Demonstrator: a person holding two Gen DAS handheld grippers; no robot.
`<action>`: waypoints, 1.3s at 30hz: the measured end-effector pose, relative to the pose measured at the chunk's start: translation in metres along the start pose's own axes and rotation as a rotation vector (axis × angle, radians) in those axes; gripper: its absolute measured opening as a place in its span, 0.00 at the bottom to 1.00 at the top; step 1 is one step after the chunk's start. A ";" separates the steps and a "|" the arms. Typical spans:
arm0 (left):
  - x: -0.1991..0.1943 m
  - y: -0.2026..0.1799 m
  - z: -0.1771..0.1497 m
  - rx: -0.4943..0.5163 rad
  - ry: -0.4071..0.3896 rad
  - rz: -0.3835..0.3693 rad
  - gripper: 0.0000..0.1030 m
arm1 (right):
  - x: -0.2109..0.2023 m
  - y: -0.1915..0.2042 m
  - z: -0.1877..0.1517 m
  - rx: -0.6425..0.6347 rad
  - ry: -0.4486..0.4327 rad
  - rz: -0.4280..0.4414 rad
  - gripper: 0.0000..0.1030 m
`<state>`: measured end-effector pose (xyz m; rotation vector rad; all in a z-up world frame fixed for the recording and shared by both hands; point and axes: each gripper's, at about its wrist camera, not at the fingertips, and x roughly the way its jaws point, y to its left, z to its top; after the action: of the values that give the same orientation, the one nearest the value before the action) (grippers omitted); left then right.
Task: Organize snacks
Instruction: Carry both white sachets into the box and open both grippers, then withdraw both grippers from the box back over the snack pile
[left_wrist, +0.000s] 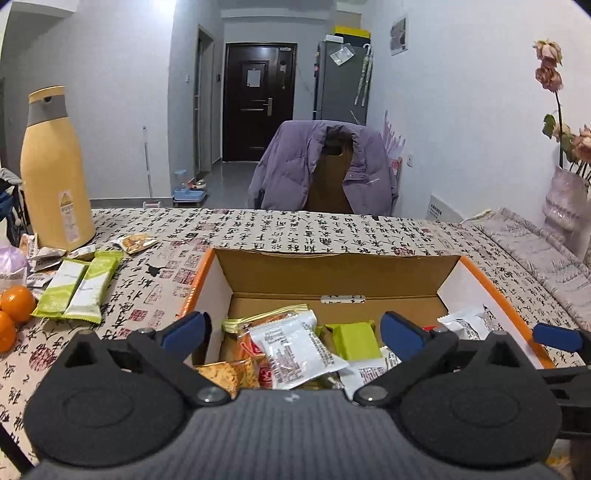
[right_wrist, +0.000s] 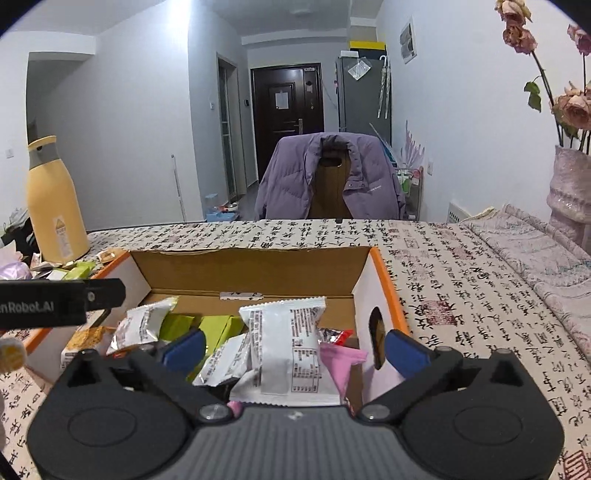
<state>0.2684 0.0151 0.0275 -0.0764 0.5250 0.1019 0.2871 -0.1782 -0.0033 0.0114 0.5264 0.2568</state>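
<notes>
Currently, one open cardboard box (left_wrist: 332, 273) with orange-edged side walls, taken as the landmark.

- Left gripper (left_wrist: 299, 328): poised at the box's near edge, jaws spread wide, nothing between the blue pads; snack packets lie below the gap.
- Right gripper (right_wrist: 293, 345): at the same near edge, toward the box's right wall, jaws likewise wide and gripping nothing. A white packet (right_wrist: 286, 347) stands tilted between the pads, touching neither.
- Inside the box: white, green, orange and pink packets heaped at the near end; the far end shows bare floor.
- Left of the box: two green packets (left_wrist: 75, 288) on the tablecloth (left_wrist: 280, 225), further wrappers, oranges (left_wrist: 13, 304) and a yellow flask (left_wrist: 55, 173).
- Right of the box: cloth unoccupied.
- Beyond the box's far wall: a bare strip of cloth, then a chair draped with a purple jacket (left_wrist: 321, 166).
</notes>
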 end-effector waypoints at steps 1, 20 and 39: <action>-0.002 0.001 0.000 -0.002 -0.003 0.002 1.00 | -0.003 0.000 0.000 0.003 -0.004 0.000 1.00; -0.086 0.017 -0.052 0.000 -0.025 -0.055 1.00 | -0.094 0.006 -0.045 -0.078 -0.050 0.037 1.00; -0.111 0.009 -0.134 0.086 0.142 -0.123 1.00 | -0.152 0.000 -0.120 -0.064 0.008 0.028 1.00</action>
<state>0.1054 0.0018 -0.0325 -0.0318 0.6641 -0.0470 0.1011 -0.2224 -0.0320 -0.0448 0.5256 0.3012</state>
